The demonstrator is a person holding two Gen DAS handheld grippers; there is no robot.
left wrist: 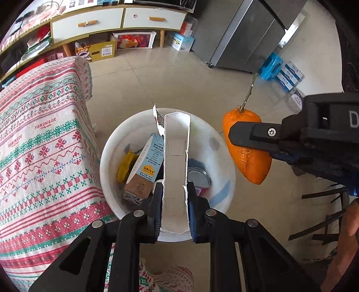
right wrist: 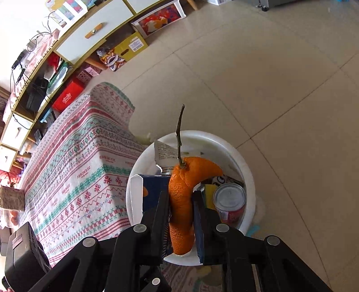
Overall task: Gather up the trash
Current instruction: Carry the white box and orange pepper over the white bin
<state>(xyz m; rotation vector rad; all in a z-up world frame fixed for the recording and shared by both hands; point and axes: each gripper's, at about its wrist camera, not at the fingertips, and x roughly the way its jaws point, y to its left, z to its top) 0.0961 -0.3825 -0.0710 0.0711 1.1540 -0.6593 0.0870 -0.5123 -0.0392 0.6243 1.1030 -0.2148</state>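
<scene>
My left gripper (left wrist: 174, 191) is shut on a torn white cardboard box (left wrist: 176, 157) and holds it over the white trash bin (left wrist: 107, 157). The bin holds a milk carton (left wrist: 145, 166), a yellow wrapper (left wrist: 125, 166) and a tin can (left wrist: 199, 177). My right gripper (right wrist: 180, 200) is shut on an orange peel with a stem (right wrist: 181, 191) above the bin (right wrist: 249, 170), where the can (right wrist: 230, 202) and the box (right wrist: 154, 188) show. In the left wrist view the peel (left wrist: 249, 161) hangs right of the bin in the right gripper's fingers (left wrist: 246, 134).
A table with a patterned red, green and white cloth (left wrist: 40, 146) stands left of the bin, also in the right wrist view (right wrist: 78, 170). A low cabinet (left wrist: 112, 20) with boxes under it is at the back. A steel fridge (left wrist: 242, 38) stands at the back right. Tiled floor (right wrist: 269, 89) surrounds the bin.
</scene>
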